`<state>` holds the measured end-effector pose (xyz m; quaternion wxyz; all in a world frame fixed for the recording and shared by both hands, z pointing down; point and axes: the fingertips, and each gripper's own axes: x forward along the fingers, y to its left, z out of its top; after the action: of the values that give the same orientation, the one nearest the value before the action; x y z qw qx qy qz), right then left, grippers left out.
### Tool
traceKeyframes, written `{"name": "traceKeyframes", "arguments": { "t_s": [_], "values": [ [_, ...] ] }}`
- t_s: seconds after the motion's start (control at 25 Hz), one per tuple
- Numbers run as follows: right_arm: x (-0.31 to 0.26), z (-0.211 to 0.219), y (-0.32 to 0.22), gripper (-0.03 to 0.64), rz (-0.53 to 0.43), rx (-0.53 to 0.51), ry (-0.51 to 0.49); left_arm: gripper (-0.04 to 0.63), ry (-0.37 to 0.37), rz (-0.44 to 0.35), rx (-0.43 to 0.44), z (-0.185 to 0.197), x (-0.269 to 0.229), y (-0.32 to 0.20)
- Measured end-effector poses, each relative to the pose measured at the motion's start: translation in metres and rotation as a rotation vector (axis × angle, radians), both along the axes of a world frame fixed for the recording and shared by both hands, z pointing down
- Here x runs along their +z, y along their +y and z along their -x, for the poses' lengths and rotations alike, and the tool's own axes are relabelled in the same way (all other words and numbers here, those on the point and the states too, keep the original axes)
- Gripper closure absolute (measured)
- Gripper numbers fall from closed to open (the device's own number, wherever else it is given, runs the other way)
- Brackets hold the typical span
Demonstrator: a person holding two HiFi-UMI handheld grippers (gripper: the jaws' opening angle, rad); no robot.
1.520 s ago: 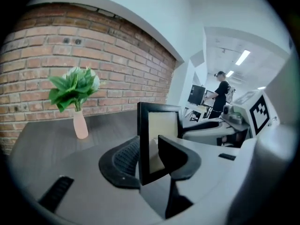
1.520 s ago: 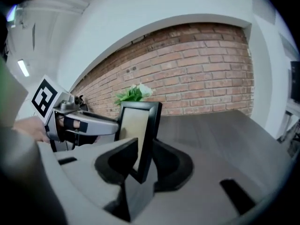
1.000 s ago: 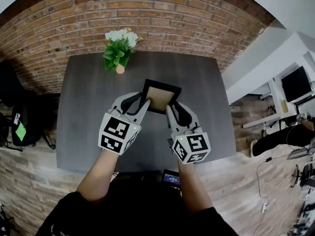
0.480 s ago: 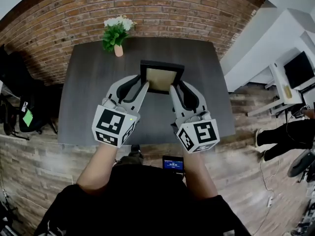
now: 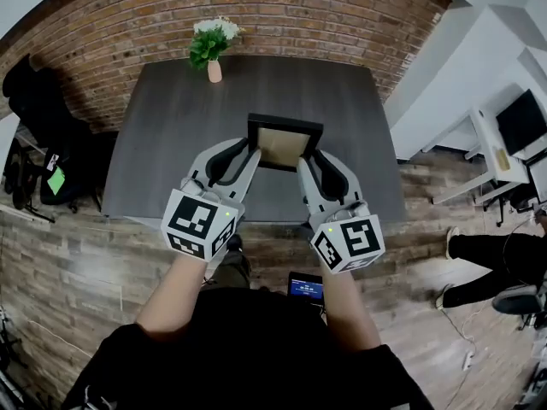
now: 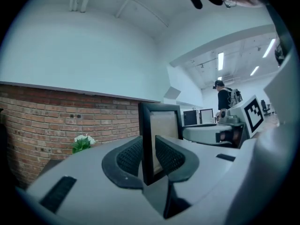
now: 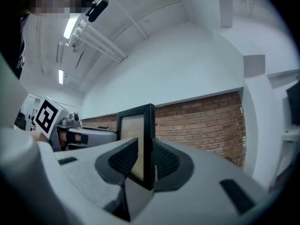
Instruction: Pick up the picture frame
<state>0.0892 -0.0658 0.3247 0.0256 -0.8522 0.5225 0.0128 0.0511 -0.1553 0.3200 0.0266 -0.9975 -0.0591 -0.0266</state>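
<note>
Head view, with both gripper views: a black rectangular picture frame with a pale tan panel (image 5: 285,143) is held upright between the two hand-held grippers, at 12 o'clock from the person and over the near half of the dark grey rectangular table (image 5: 162,135). The left gripper (image 5: 249,159) is clamped on the frame near its 7 o'clock corner; the left gripper view shows both ribbed black pads pressed against the frame's side edge. The right gripper (image 5: 305,164) is clamped likewise near the 5 o'clock corner, its pads tight on the opposite side edge. Each gripper carries a white cube with black square markers. A small green plant with white flowers in a pinkish pot (image 5: 212,48) stands at the table's far edge, at 11 o'clock from the frame and well apart from it. A red brick wall (image 5: 325,11) runs behind the table
</note>
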Motion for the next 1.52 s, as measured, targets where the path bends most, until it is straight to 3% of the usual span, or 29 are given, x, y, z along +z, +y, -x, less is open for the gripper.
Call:
{"name": "traceKeyframes", "arguments": {
  "t_s": [0.48, 1.16, 1.52],
  "values": [
    [0.025, 0.072, 0.032, 0.517, -0.02, -0.05, -0.047, 0.526, -0.053, 0.035, -0.04, 0.08, 0.033, 0.033],
    [0.012, 0.137, -0.045, 0.526, 0.035, -0.046, -0.01, 0.522, -0.031, 0.085, -0.022, 0.146, 0.021, -0.043],
    [0.008, 0.145, -0.055, 0.566, 0.043, -0.03, 0.01, 0.511, -0.023, 0.088, -0.016, 0.155, 0.021, -0.055]
  ]
}}
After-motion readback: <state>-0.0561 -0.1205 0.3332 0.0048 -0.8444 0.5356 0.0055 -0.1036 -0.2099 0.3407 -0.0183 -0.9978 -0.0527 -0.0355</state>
